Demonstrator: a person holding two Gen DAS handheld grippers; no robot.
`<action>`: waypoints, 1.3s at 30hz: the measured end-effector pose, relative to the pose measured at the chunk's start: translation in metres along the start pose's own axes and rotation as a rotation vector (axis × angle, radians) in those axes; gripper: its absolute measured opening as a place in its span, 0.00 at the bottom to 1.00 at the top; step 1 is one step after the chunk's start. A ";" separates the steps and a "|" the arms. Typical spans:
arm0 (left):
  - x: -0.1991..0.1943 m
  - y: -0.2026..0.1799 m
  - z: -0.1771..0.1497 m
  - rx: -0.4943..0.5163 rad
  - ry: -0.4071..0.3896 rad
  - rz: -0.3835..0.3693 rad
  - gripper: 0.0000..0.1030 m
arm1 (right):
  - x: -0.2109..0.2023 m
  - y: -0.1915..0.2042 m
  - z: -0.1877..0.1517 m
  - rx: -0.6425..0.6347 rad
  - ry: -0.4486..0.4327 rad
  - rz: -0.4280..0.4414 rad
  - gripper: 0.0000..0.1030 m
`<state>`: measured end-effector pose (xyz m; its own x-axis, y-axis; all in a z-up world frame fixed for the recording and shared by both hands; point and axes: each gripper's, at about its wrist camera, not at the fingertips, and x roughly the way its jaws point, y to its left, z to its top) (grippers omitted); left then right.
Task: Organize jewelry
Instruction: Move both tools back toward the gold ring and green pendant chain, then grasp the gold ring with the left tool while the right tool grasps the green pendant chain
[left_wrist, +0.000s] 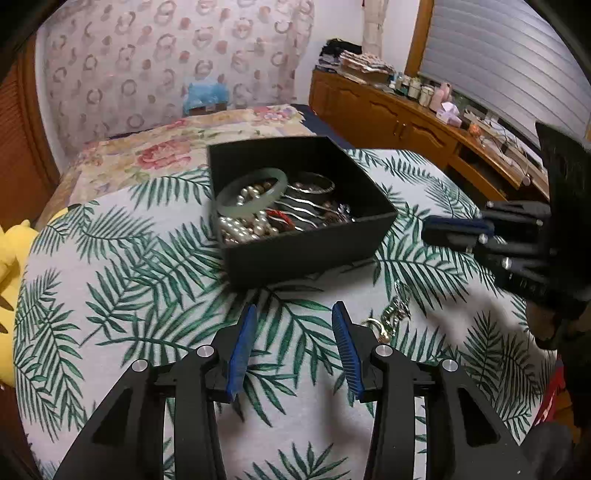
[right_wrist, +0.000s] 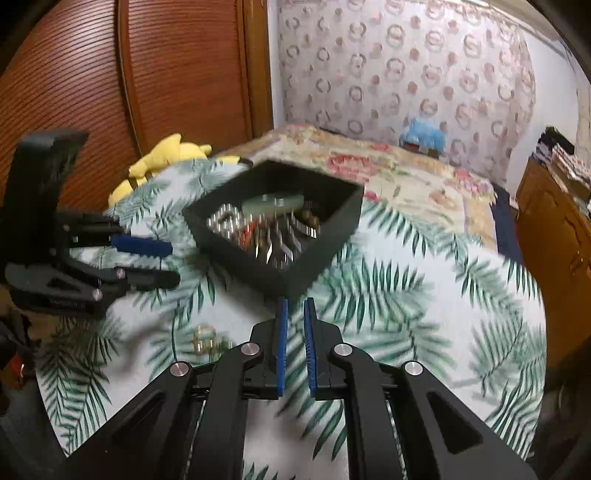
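Two handheld grippers hover over a palm-leaf cloth. Left gripper has its blue pads set moderately apart, with nothing between them. Right gripper shows only a narrow gap between its pads and also holds nothing. At one o'clock from the left claw, a gold-and-silver chain lies loose on the cloth. At twelve o'clock sits a black open box holding a pale green bangle, pearls and silver bangles.
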<state>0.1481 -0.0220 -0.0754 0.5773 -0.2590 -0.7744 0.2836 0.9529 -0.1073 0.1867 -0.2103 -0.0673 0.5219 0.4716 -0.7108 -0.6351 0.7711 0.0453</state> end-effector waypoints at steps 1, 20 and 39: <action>0.001 -0.001 -0.001 0.002 0.003 -0.003 0.39 | 0.002 0.000 -0.004 0.010 0.009 0.004 0.13; 0.008 -0.013 -0.010 0.014 0.038 -0.020 0.40 | 0.035 0.019 -0.014 -0.035 0.137 -0.027 0.12; 0.021 -0.043 -0.009 0.084 0.054 -0.068 0.45 | -0.003 -0.023 -0.024 0.037 0.094 -0.130 0.04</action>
<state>0.1410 -0.0671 -0.0932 0.5128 -0.3113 -0.8001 0.3851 0.9163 -0.1097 0.1860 -0.2404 -0.0832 0.5415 0.3264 -0.7747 -0.5438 0.8388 -0.0267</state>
